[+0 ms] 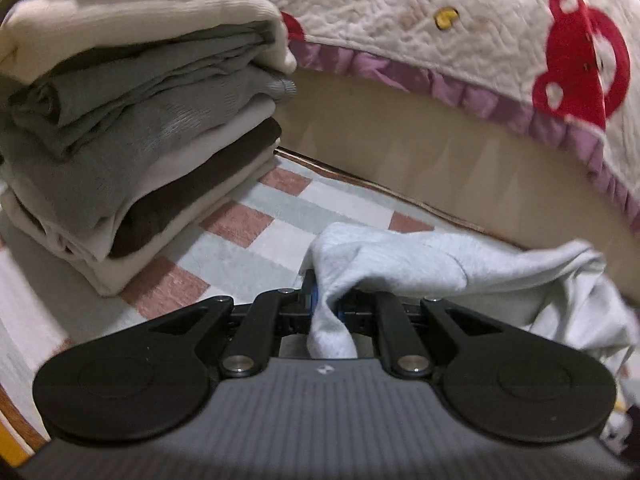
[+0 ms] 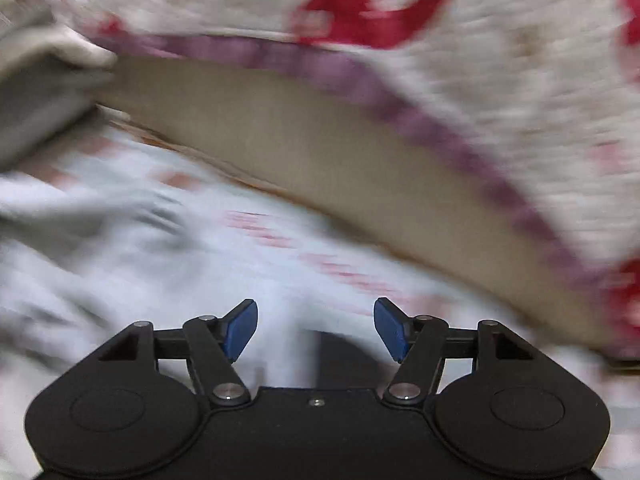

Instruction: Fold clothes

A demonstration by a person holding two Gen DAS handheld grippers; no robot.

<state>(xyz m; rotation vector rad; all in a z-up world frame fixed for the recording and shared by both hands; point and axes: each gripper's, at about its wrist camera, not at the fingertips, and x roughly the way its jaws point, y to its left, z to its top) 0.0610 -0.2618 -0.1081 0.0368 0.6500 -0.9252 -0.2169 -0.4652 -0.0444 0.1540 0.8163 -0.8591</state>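
Pale grey garment (image 1: pixel 440 264) lies bunched on the checked rug (image 1: pixel 256 232), and a fold of it is pinched between the jaws of the left gripper (image 1: pixel 326 306), which are drawn narrow on the cloth; the rest of the fabric trails ahead of the jaws and off to their right, rumpled and unfolded. Ahead and to the left of these jaws stands a stack of folded clothes (image 1: pixel 132 132) in cream, grey and dark brown, resting on the rug and well apart from the held garment. Beyond the jaws runs the beige side of a bed (image 1: pixel 420 160), with a white quilt (image 1: pixel 420 28) bearing red shapes and a purple frill hanging over its edge. The right gripper (image 2: pixel 316 330) has its jaws wide apart, blue pads (image 2: pixel 240 332) bare, holding nothing. Its view is heavily blurred: pale cloth spreads below and to the left of the jaws, the bed's side and the quilt lie ahead, and whether the jaws touch the fabric cannot be told.
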